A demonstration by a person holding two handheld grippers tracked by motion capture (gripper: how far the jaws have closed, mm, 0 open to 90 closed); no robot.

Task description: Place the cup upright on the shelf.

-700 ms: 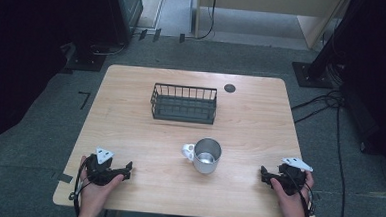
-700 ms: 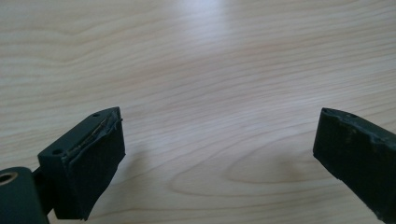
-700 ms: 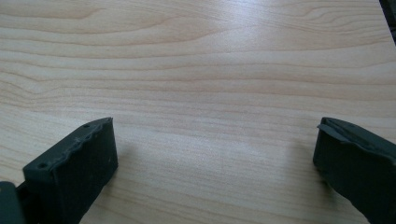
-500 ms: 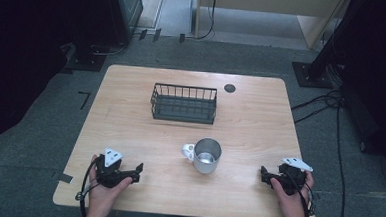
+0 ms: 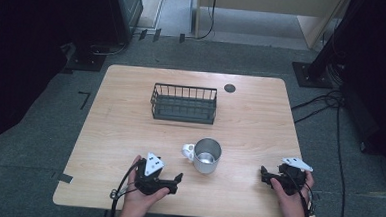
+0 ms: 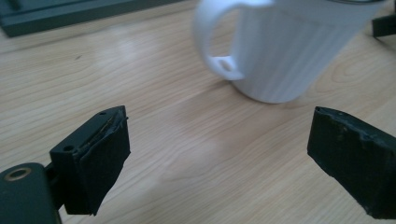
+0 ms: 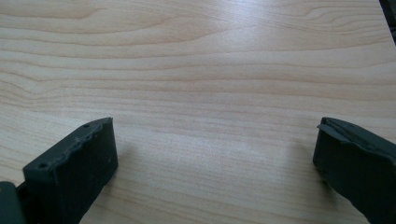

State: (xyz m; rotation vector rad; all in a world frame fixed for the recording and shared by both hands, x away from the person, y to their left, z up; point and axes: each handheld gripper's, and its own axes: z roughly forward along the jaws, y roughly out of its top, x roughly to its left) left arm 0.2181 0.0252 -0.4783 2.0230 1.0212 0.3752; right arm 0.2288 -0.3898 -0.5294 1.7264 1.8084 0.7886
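A white ribbed mug [image 5: 207, 157] stands upright mid-table, handle pointing left, just ahead of the left gripper [image 5: 176, 179], whose jaws gape wide and empty. The right gripper [image 5: 263, 174], also spread empty, rests well apart near the table's [image 5: 120, 119] right edge.

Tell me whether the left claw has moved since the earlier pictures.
Yes. In the high view the left claw has slid right along the table's near edge, toward the mug, which has stayed put. Its jaws are open.
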